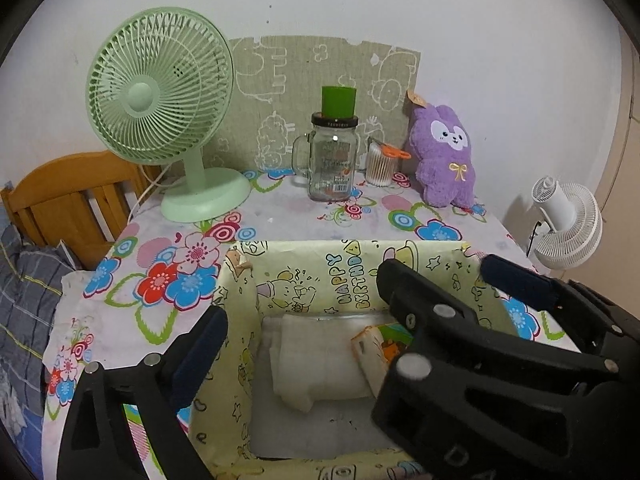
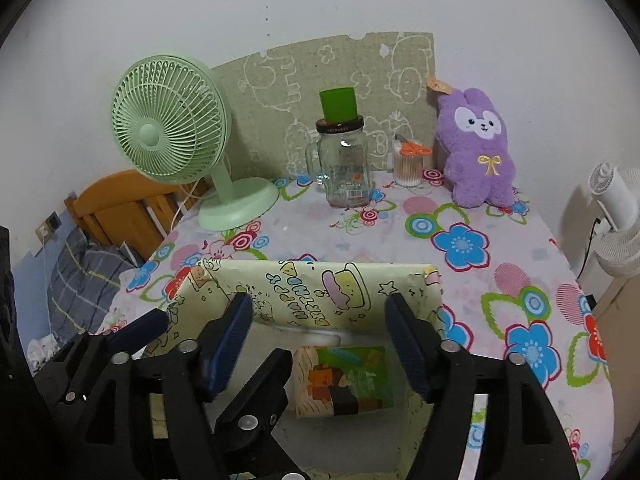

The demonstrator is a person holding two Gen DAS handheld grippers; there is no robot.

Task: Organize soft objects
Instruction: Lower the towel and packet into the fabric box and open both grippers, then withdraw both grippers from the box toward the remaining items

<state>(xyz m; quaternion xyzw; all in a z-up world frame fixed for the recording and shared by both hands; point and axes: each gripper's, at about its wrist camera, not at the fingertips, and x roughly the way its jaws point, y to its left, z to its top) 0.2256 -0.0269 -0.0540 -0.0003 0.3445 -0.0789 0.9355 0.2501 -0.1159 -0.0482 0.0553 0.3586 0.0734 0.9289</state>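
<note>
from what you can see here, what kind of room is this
Probably a bedroom: an orange wooden bed frame with grey plaid bedding stands beside the floral-clothed table, which bears a purple plush rabbit.

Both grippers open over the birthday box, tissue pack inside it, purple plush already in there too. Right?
Not quite: the purple plush is not in the birthday box. The right wrist view shows it at the table's back by the wall. The rest holds: left gripper and right gripper open, tissue pack inside.
</note>
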